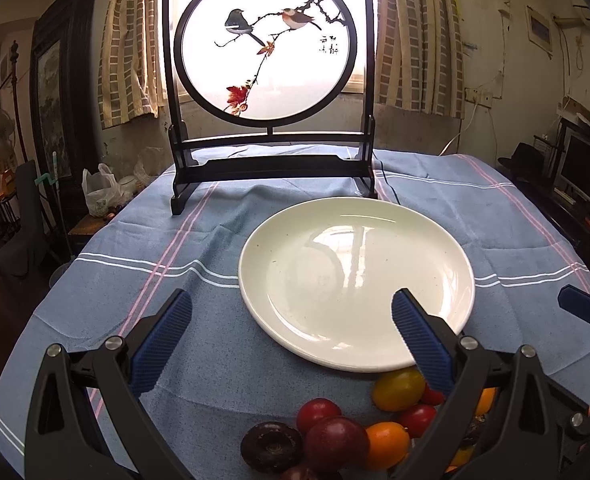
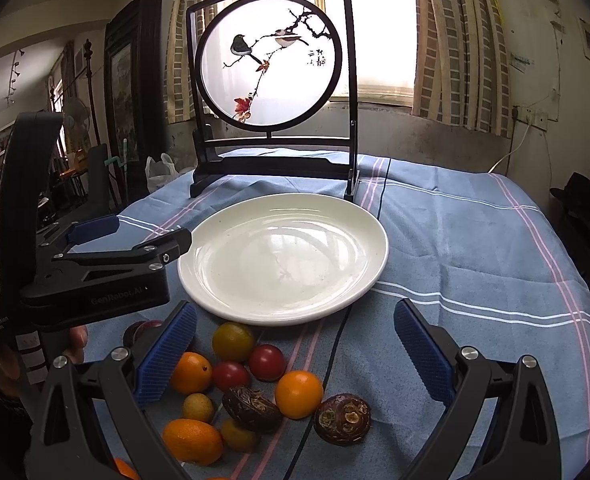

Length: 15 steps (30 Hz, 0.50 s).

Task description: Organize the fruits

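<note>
Left wrist view: the left gripper (image 1: 291,312) has its blue ribbed fingers (image 1: 161,344) spread wide and holds nothing, hovering above the blue striped tablecloth (image 1: 127,240) with its right finger over the near edge of the white plate (image 1: 355,276). The plate holds nothing. The fruits (image 1: 359,420) lie in a loose heap on the cloth just in front of the plate's near rim, among them a yellow-green one (image 1: 399,388) touching the rim, a red one (image 1: 319,414) and a dark brown one (image 1: 271,446). Behind the plate stands a dark framed screen with two painted birds (image 1: 269,48). In the right wrist view the right gripper (image 2: 295,340) is likewise wide apart and holding nothing, poised above the heap, where an orange fruit (image 2: 299,394) sits between two brown ones (image 2: 343,420).
</note>
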Each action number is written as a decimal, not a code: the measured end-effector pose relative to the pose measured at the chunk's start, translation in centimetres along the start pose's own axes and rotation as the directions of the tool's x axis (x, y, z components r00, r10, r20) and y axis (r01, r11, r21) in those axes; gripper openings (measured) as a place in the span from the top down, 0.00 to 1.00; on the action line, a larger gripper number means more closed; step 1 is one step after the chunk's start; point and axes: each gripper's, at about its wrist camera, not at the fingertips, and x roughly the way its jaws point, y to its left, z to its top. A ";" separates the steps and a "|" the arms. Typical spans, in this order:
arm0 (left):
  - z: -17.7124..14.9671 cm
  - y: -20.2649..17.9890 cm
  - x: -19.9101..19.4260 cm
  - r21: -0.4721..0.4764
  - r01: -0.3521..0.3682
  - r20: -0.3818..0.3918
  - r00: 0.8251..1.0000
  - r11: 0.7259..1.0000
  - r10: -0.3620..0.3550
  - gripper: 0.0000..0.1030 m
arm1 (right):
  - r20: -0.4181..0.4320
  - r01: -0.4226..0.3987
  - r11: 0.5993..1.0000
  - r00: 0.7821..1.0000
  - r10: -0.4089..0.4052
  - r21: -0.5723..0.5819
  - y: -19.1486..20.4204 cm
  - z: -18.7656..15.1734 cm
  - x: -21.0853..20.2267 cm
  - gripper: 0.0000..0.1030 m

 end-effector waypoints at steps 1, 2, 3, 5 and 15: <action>0.1 0.0 -0.1 0.000 -0.002 0.002 1.000 1.000 0.002 0.05 | 0.001 0.000 1.000 1.000 0.000 0.000 0.0 0.0 0.0 0.04; 0.1 0.0 -0.1 0.001 -0.001 0.004 1.000 1.000 0.001 0.05 | 0.000 -0.001 1.000 1.000 0.001 -0.001 0.0 0.0 0.0 0.04; 0.1 0.0 -0.2 0.003 -0.002 0.005 1.000 1.000 0.002 0.05 | -0.001 -0.001 1.000 1.000 0.001 -0.001 0.0 -0.1 0.1 0.04; 0.0 0.0 -0.2 0.003 -0.005 0.005 1.000 1.000 0.005 0.05 | -0.002 0.000 1.000 1.000 0.000 -0.001 0.0 0.0 0.0 0.04; 0.0 0.2 0.0 -0.005 -0.006 -0.005 1.000 1.000 0.006 0.05 | -0.009 -0.003 1.000 1.000 0.003 -0.003 0.3 0.0 0.1 0.04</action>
